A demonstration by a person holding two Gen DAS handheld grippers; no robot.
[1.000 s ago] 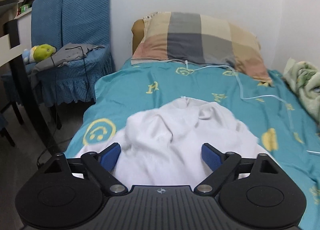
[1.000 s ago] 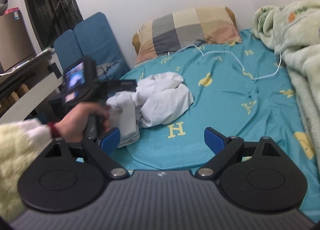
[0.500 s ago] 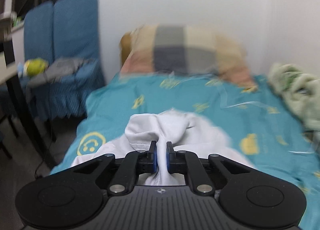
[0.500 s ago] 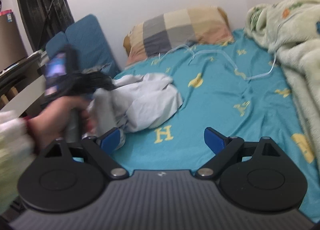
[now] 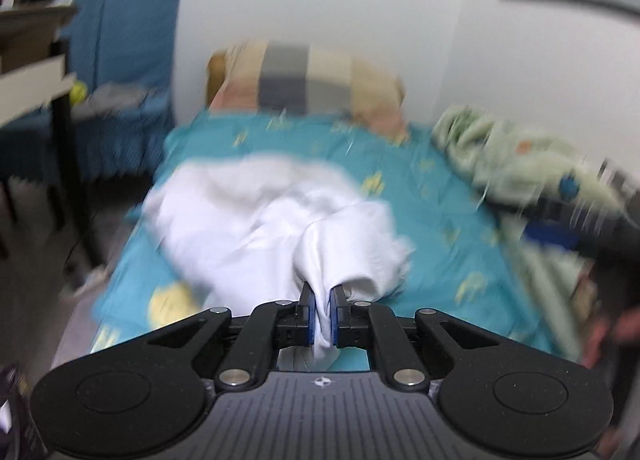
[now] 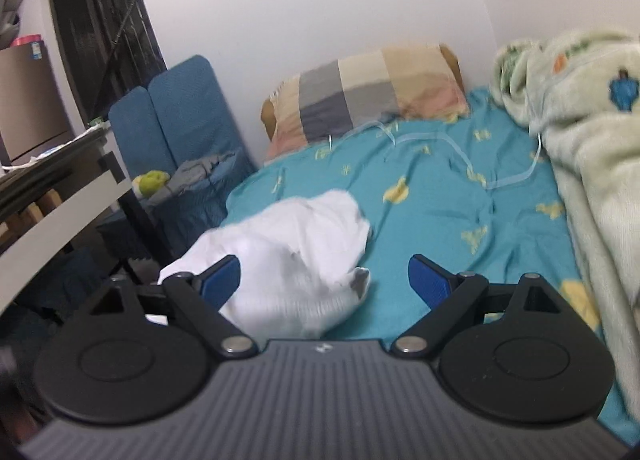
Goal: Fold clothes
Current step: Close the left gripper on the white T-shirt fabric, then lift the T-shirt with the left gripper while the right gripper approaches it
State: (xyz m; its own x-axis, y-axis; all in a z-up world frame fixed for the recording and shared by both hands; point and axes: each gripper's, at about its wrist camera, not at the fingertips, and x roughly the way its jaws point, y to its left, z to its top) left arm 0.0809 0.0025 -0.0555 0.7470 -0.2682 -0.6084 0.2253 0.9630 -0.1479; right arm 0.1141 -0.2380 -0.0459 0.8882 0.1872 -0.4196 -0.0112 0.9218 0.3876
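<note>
A crumpled white garment [image 5: 260, 220] lies on the teal bedsheet [image 5: 440, 228], blurred by motion in the left wrist view. My left gripper [image 5: 322, 314] is shut on a fold of this white cloth, which sticks out between the blue pads and hangs below them. In the right wrist view the same white garment [image 6: 296, 256] sits at the bed's left edge, partly behind my right gripper's left finger. My right gripper [image 6: 324, 280] is open above the sheet, with nothing pressed between its pads.
A checked pillow [image 6: 368, 96] lies at the head of the bed. A pale green blanket [image 6: 580, 132] is heaped along the right side. A thin white cable [image 6: 460, 156] crosses the sheet. Blue chairs [image 6: 180, 112] and a dark desk [image 6: 48, 188] stand left of the bed.
My left gripper shut on the white garment and pulled back and to the right, dragging the cloth along. The hand holding it has left the right wrist view. My right gripper rose slightly and stayed open.
</note>
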